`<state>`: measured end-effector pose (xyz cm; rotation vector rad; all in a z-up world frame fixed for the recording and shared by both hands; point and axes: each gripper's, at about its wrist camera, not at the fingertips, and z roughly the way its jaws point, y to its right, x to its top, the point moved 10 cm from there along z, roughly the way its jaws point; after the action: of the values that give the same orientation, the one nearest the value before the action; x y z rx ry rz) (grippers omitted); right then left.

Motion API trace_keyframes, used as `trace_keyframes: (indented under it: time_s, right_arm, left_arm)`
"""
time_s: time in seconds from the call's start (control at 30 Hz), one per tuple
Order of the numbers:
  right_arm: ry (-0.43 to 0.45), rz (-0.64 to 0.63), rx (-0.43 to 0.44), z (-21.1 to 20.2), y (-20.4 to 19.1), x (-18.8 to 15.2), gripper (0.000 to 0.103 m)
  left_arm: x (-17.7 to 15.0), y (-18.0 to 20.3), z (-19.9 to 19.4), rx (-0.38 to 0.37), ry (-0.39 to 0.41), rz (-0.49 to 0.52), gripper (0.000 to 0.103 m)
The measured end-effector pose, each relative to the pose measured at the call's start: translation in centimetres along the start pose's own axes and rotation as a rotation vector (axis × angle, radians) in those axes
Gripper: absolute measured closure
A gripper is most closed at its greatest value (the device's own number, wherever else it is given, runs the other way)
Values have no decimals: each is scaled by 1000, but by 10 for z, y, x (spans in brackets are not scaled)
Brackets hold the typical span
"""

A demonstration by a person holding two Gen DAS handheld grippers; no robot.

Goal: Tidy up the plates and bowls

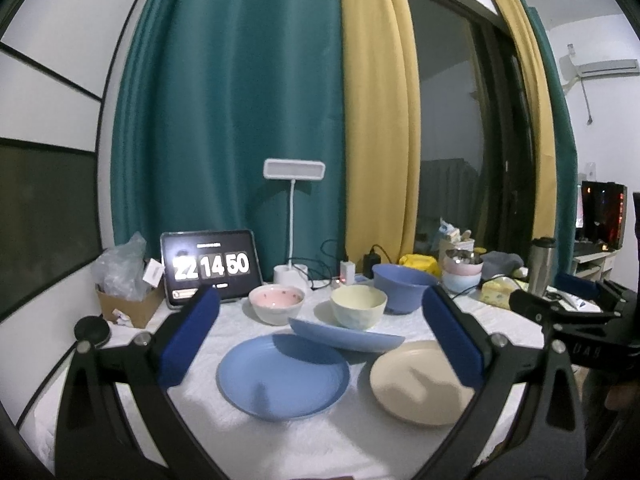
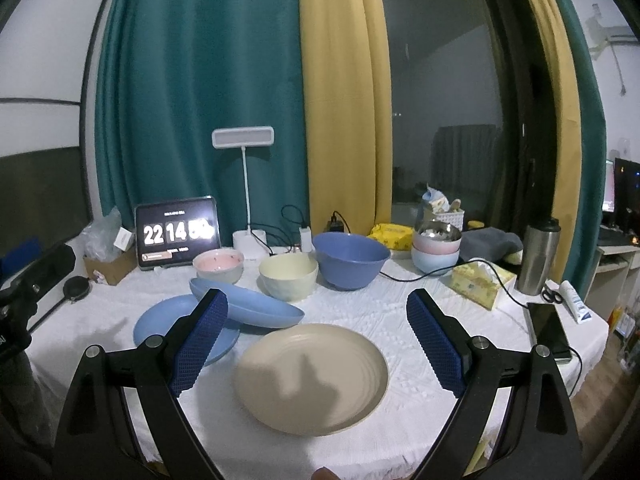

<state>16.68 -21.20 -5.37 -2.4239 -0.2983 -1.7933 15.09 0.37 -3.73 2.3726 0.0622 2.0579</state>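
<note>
On the white tablecloth lie a flat blue plate (image 1: pixel 283 378) (image 2: pixel 160 324) and a beige plate (image 1: pixel 416 384) (image 2: pixel 312 376). A second blue plate (image 1: pixel 346 336) (image 2: pixel 248 306) sits tilted behind them, its edge over the flat blue one. Behind stand a pink bowl (image 1: pixel 276 304) (image 2: pixel 219 264), a cream bowl (image 1: pixel 359 306) (image 2: pixel 288 278) and a large blue bowl (image 1: pixel 404 288) (image 2: pixel 351 260). My left gripper (image 1: pixel 320 298) hovers open above the flat blue plate, holding nothing. My right gripper (image 2: pixel 316 298) hovers open over the beige plate, also with nothing in it.
A stack of pink and pale blue bowls (image 2: pixel 436 252) stands back right, by a tissue box (image 2: pixel 482 284), steel flask (image 2: pixel 538 256) and phone (image 2: pixel 550 330) with cables. A tablet clock (image 2: pixel 178 232), desk lamp (image 2: pixel 244 184) and cardboard box (image 1: pixel 128 304) line the back left.
</note>
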Motion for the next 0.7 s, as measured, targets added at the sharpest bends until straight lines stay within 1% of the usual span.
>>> trace_keyframes:
  time_s: [0.5, 0.7]
  right_arm:
    - [-112, 8, 14, 89, 14, 3, 10]
    - [-175, 14, 23, 130, 20, -3, 10]
  left_arm:
    - [2, -8, 88, 29, -108, 3, 1]
    - [-7, -14, 133, 38, -176, 1, 1]
